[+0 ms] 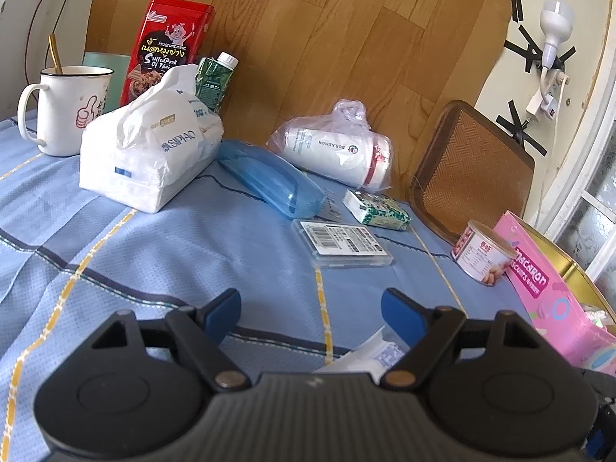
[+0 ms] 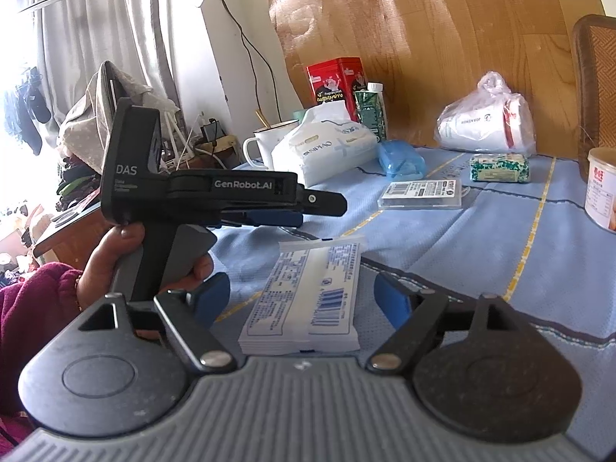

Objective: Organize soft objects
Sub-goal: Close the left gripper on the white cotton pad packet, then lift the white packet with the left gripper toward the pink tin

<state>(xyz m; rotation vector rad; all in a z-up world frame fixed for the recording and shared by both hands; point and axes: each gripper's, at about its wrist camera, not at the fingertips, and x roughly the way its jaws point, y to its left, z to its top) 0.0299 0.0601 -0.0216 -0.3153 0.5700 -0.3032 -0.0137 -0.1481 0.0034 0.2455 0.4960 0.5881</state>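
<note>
A flat white packet with blue print (image 2: 304, 300) lies on the blue tablecloth (image 2: 481, 254), between the open blue fingers of my right gripper (image 2: 300, 300). Its corner shows in the left wrist view (image 1: 365, 358) by my open, empty left gripper (image 1: 310, 315). The left gripper also shows from the side in the right wrist view (image 2: 277, 215), held in a hand above the cloth. A big white tissue pack (image 1: 150, 154) lies at the back left, a small green-patterned tissue pack (image 1: 377, 208) further right, and a bagged white roll (image 1: 335, 150) behind it.
A white mug (image 1: 65, 111), red tin (image 1: 169, 50) and green carton (image 1: 213, 81) stand at the back left. A blue plastic case (image 1: 269, 181), a clear labelled box (image 1: 342, 242), a pink-labelled can (image 1: 483, 256) and a pink macaron box (image 1: 554, 292) lie around. A chair (image 1: 473, 169) stands behind.
</note>
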